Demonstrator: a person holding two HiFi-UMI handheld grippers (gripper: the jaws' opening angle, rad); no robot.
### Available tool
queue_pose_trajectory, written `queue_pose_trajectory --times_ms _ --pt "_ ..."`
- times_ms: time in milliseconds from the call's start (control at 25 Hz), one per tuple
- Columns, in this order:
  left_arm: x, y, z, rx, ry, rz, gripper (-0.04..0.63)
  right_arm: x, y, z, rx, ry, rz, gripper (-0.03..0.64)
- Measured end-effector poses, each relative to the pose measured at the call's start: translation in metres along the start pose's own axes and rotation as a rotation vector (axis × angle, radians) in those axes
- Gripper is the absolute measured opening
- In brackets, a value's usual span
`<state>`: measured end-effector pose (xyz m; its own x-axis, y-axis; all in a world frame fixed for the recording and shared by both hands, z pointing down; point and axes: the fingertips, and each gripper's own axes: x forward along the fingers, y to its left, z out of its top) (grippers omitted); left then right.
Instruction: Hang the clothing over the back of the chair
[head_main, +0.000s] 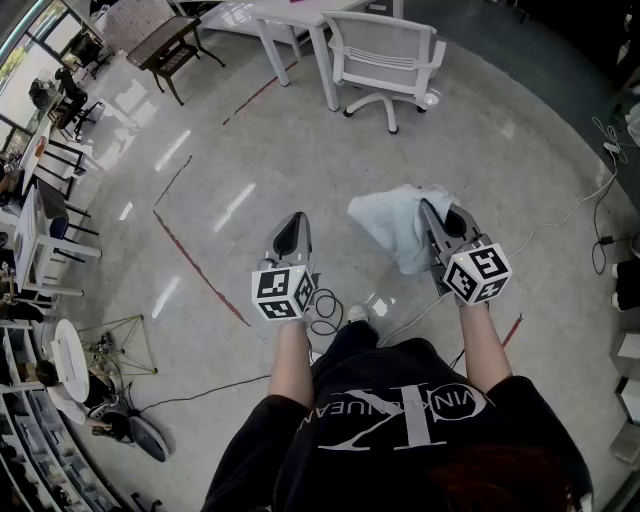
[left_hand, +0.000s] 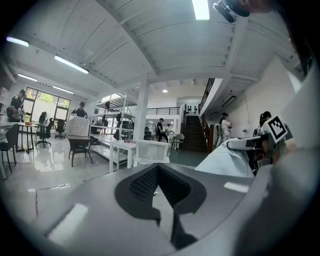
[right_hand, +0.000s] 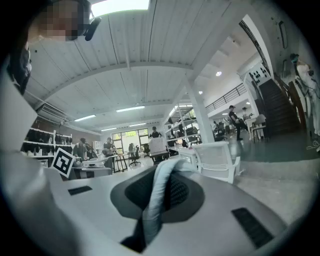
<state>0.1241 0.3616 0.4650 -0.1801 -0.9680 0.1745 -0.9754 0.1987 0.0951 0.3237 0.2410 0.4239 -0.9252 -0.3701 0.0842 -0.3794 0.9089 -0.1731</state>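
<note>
Right gripper first: the jaws are clamped tight, and a fold of the pale blue clothing runs up between the pads and spills over the top. That's a firm pinch on a bunched edge. The rest of the cloth hangs loose in front of the gripper, off the floor and in mid-air.

Now the left gripper. Its jaws are pressed together with nothing between them, so it's empty. It's held out just beside the right one, and it isn't touching the cloth.

Further out, the white chair stands well ahead of both grippers beside a white table. Its slatted back faces this way and it's bare, with nothing draped on it. Open floor lies between the person and the chair.

So where are we? The pick-up looks done, since the clothing is lifted and held. The main job is not yet done. The cloth has to be carried across to the chair, raised above the backrest, and laid over the top so it hangs down both sides. The empty left gripper will probably be needed to spread the bunched fabric first.
</note>
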Motion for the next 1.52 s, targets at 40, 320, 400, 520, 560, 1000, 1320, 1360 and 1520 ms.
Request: queue_pose_trajectory --times_ms 40,320,400,520,560,1000,1320,1360,1520 --pt "0.002 0.001 0.001 0.002 -0.002 -0.003 0.012 0.002 -0.001 0.000 -0.001 -0.001 -0.003 0.031" --pt "0.013 0.011 0.009 0.025 -0.026 -0.017 0.011 0.020 -0.004 0.002 -0.008 -0.013 -0.040 0.031" --pt "0.016 0.015 0.011 0.033 -0.036 -0.020 0.012 0.026 -0.004 0.001 -0.015 -0.015 -0.052 0.031" --pt "0.023 0.025 0.018 0.046 -0.058 -0.024 0.011 0.038 -0.007 0.002 -0.022 -0.017 -0.064 0.031" --pt "0.026 0.027 0.020 0.048 -0.064 -0.026 0.012 0.042 -0.008 0.002 -0.023 -0.018 -0.070 0.031" --pt "0.061 0.073 0.034 0.045 -0.085 -0.063 0.012 0.088 -0.013 0.005 -0.027 -0.027 -0.117 0.031" --pt "0.074 0.116 0.037 0.028 -0.076 -0.045 0.012 0.131 -0.015 0.007 0.006 -0.018 -0.129 0.031" --pt "0.078 0.120 0.038 0.025 -0.077 -0.045 0.012 0.137 -0.015 0.008 0.005 -0.016 -0.128 0.031" --pt "0.102 0.138 0.041 0.003 -0.081 -0.042 0.012 0.165 -0.020 0.011 -0.015 -0.011 -0.116 0.031"
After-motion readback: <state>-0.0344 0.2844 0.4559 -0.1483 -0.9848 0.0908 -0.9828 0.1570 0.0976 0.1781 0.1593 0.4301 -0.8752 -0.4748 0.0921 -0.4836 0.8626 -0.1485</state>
